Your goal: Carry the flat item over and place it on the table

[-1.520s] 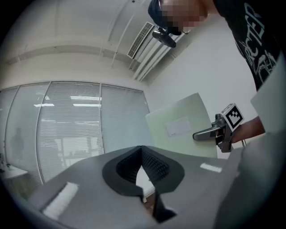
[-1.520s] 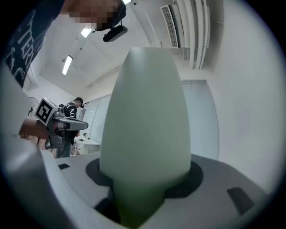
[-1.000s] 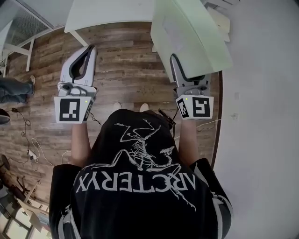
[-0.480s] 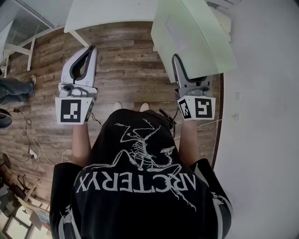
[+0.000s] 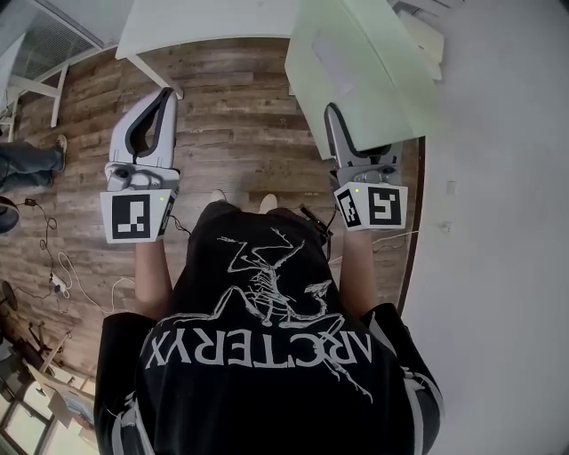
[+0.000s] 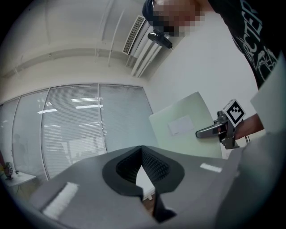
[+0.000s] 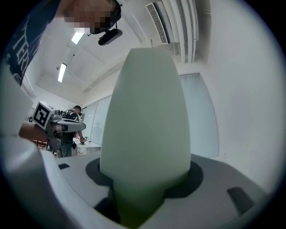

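Note:
The flat item [image 5: 366, 64] is a pale green folder-like sheet with a white label. My right gripper [image 5: 332, 114] is shut on its near edge and holds it out over the wooden floor. In the right gripper view the flat item [image 7: 145, 116] rises from between the jaws of the right gripper [image 7: 138, 197] and fills the middle. From the left gripper view the flat item [image 6: 183, 129] shows to the right. My left gripper [image 5: 164, 94] is held level beside it, shut on nothing; its jaws meet at the tips [image 6: 142, 150]. A white table [image 5: 204, 19] stands ahead.
Wooden floor [image 5: 240, 115] lies below me. A white wall [image 5: 498, 231] runs close along my right. Another person's legs [image 5: 27, 160] stand at the far left, with cables [image 5: 53, 280] on the floor near them. White furniture [image 5: 425, 35] stands by the wall ahead.
The left gripper has drifted a little to the left and up in the head view. The right gripper still holds the flat item in much the same place.

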Tool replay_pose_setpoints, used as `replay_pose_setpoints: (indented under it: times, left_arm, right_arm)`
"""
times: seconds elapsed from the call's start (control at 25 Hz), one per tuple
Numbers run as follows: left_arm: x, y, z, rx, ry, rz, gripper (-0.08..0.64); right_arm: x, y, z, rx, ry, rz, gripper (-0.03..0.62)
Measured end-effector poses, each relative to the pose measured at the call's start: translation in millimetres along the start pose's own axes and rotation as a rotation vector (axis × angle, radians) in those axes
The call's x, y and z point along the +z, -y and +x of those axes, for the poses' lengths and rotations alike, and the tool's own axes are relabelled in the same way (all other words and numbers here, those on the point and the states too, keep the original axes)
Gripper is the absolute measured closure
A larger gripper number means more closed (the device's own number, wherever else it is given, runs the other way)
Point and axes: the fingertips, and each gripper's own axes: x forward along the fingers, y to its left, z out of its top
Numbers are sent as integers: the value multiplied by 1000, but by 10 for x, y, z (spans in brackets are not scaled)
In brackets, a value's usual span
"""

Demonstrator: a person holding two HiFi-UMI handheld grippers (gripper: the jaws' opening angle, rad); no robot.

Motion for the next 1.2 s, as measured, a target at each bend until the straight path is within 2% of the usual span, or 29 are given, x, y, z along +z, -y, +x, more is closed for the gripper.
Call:
replay_pose_setpoints:
  times: [0.24, 0.48, 0.64, 0.76, 1.0, 1.2]
  left_arm:
    - [-119, 99, 229, 8, -36, 0, 551]
    - [-333, -211, 680, -5, -52, -17, 551]
    - [-530, -628, 1143, -30, -37, -28, 551]
    - [-690, -1088, 1570, -55, -50, 14, 551]
    - [-966, -1995, 2275, -95, -62, 21, 551]
    - [-1099, -2368, 2610, -118, -67, 3, 551]
  right_arm:
    - [-154, 182, 141, 24, -23, 12, 310]
    - [-277, 205, 706, 38, -43, 5, 310]
    - [-392, 185, 1317, 28, -63, -1, 310]
    - [-403, 191, 1953, 8, -72, -6, 310]
    - [-364, 222, 3094, -56, -78, -12, 310]
    - [-418, 287, 3615, -95, -92, -6, 310]
